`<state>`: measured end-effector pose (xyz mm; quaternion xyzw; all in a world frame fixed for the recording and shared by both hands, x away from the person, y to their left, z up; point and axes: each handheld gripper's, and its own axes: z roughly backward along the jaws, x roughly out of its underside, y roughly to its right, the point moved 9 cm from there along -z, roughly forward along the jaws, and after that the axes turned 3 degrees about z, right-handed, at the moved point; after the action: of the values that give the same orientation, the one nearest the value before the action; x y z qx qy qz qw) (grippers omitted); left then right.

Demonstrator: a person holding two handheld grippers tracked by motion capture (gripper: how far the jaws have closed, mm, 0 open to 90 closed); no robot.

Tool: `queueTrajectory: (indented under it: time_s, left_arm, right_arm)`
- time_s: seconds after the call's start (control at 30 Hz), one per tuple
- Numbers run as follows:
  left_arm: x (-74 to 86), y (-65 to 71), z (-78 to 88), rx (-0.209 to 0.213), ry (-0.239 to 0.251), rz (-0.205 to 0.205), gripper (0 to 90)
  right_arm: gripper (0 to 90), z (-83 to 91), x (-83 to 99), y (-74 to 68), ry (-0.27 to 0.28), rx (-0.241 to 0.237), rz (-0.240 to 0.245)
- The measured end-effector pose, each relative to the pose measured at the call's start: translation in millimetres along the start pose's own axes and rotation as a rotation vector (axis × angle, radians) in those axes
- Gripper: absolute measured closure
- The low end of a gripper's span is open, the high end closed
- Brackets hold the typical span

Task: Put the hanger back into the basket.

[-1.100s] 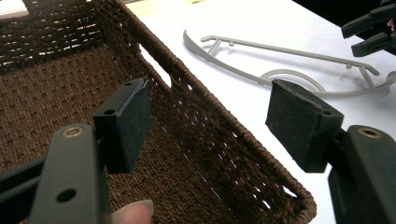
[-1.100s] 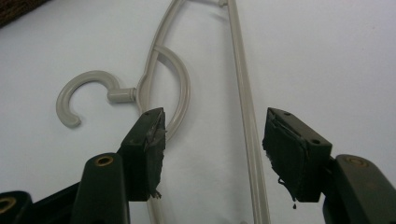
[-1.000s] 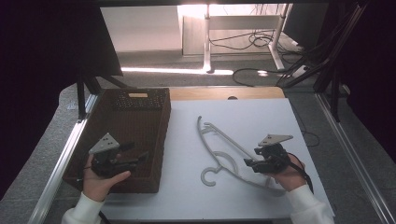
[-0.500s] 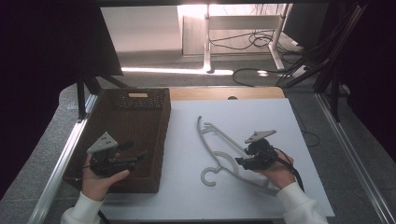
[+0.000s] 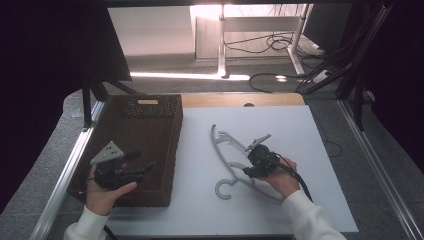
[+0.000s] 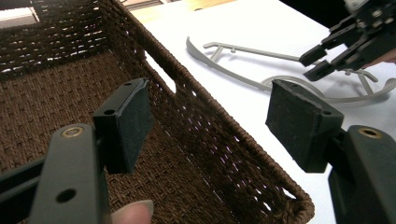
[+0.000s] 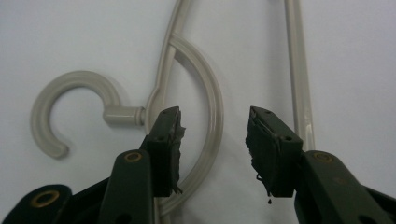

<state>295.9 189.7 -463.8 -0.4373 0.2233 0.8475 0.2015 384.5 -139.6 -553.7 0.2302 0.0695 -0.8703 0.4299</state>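
Both tools gape; right tool (image 7: pixel 212 135) straddles hanger (image 7: pixel 212 100).

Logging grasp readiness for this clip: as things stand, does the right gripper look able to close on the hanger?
Probably yes. The right gripper is open right over the hanger, its jaws on either side of the curved neck piece, and nothing lies between them. The hanger lies flat on the white table.

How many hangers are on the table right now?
1. The hanger lies flat on the white table, right of the basket, with the open right gripper over its middle.
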Motion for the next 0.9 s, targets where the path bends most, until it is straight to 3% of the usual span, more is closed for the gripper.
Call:
queueTrajectory:
  time_s: [0.43,0.67,0.9]
  left_arm:
    - [1.0,0.1,-1.9,-0.002,-0.005,-0.001,30.6]
    - [1.0,-0.8,-1.5,-0.003,-0.003,0.0,30.6]
    - [1.2,-0.7,-1.9,-0.002,-0.004,0.0,30.6]
  right_arm:
    - [68.7,-18.4,-0.1,-1.1,-0.076,-0.001,0.002]
    - [77.3,-27.8,2.0,-0.8,-0.123,0.031,0.022]
    - [79.3,-30.7,2.3,-0.5,-0.143,0.042,0.024]
